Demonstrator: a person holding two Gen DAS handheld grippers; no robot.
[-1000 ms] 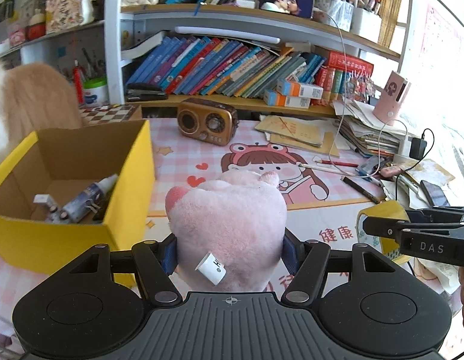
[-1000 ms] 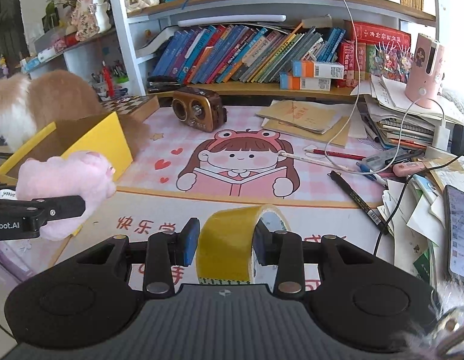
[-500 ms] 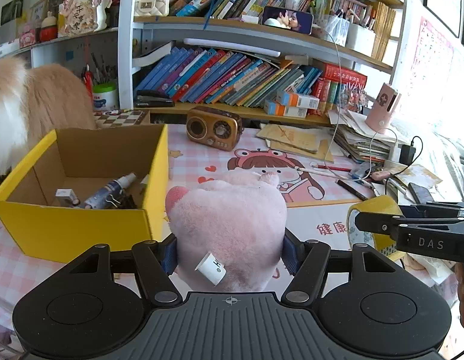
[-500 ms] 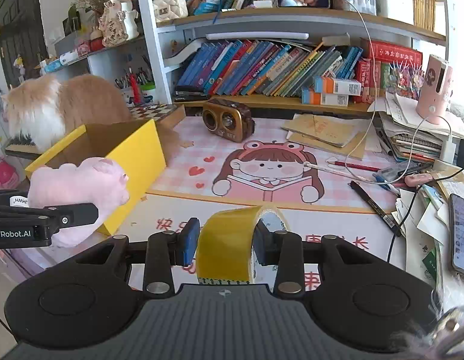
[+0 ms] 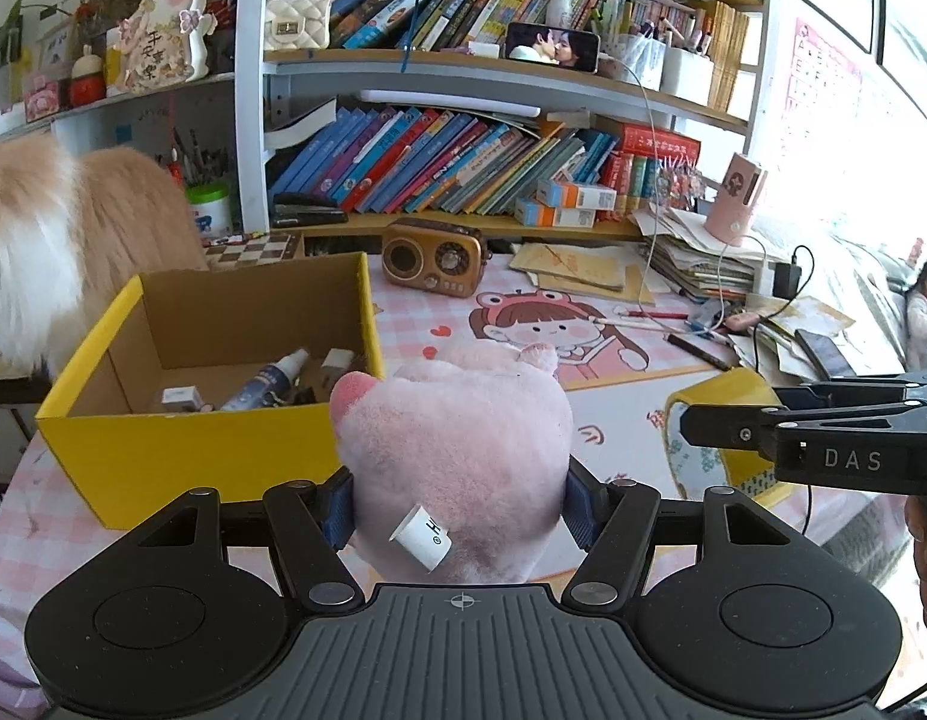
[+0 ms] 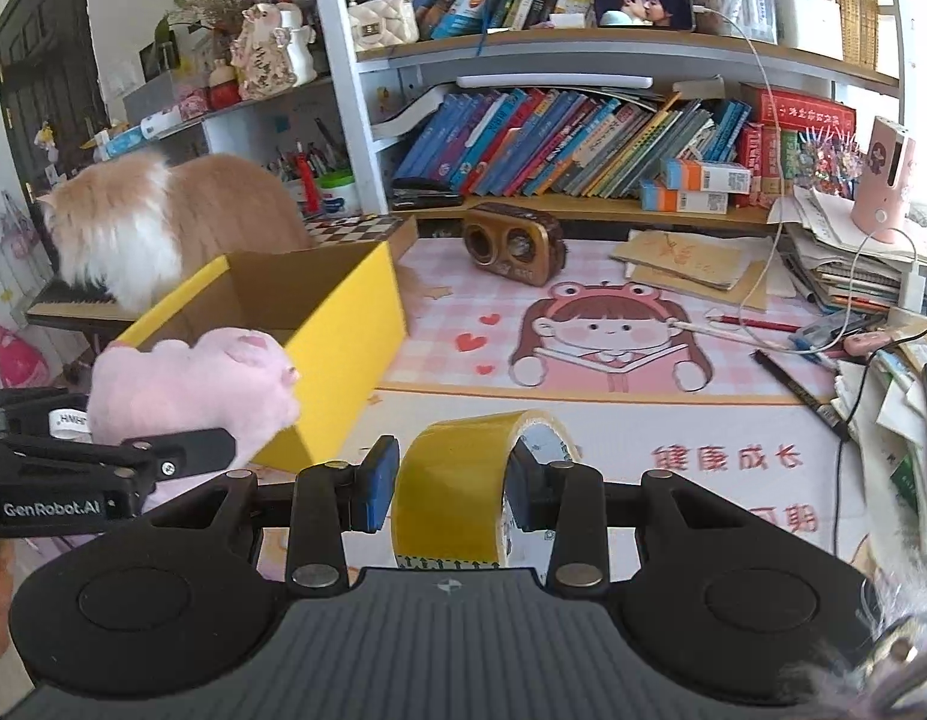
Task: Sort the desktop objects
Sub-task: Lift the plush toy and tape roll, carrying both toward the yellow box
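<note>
At the far left a long-haired orange-and-white cat point(image 6: 157, 222) stands behind the open yellow cardboard box point(image 5: 181, 456), which already holds a small spray bottle point(image 5: 265, 378) and a few other small items. Just right of the box, the left gripper point(image 5: 457, 504) is clamped on a pink plush toy point(image 5: 457, 432), its blue pads sunk into the sides of the body and the sewn-in label point(image 5: 424, 537) hanging toward the camera. The toy looks light and soft, so it should squash rather than slip; the thick middle, where it is now held, seems the safest place to grip. Further right, the right gripper point(image 6: 448, 489) is closed on a roll of yellow tape point(image 6: 463, 480), pads pressing its flat faces. The roll looks stiff and light, with a glossy outer wrap that may slide, so the faces are the better purchase. Both things are carried above a pink checked desk mat point(image 6: 607, 330) printed with a cartoon girl. A retro radio point(image 5: 433, 258) sits behind it, with packed bookshelves point(image 5: 463, 174) above and piled papers point(image 6: 847, 264), pens and cables at the right.
</note>
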